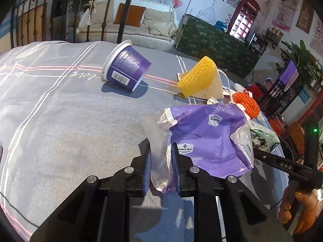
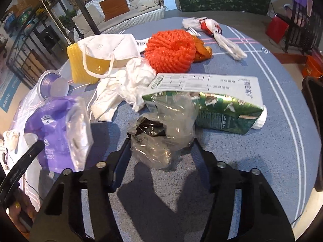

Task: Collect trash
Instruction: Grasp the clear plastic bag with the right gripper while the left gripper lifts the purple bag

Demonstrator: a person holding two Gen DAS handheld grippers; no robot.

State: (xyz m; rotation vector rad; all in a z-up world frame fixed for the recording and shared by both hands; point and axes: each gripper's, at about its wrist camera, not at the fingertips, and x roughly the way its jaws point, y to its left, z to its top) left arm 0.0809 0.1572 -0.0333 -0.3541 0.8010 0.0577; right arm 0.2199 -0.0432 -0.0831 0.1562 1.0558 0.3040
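Note:
My left gripper [image 1: 161, 151] is shut on a purple tissue wrapper [image 1: 210, 137] by its clear plastic edge, held just above the grey-blue tablecloth [image 1: 60, 125]. The wrapper also shows in the right wrist view [image 2: 54, 125]. My right gripper [image 2: 161, 143] is open, its fingers on either side of a crumpled clear plastic bag [image 2: 163, 133]. Other trash lies on the cloth: a purple cup [image 1: 126, 66] on its side, yellow foam net [image 1: 194, 76], white mask [image 2: 109, 46], orange foam net [image 2: 169, 50], crumpled tissue [image 2: 125, 86] and a green carton [image 2: 206, 102].
A knotted white plastic bag [image 2: 214, 30] lies at the far side of the table. A white wicker sofa [image 1: 129, 24] and a green-covered counter [image 1: 218, 40] stand beyond the table. The table's edge [image 2: 302, 157] curves round on the right.

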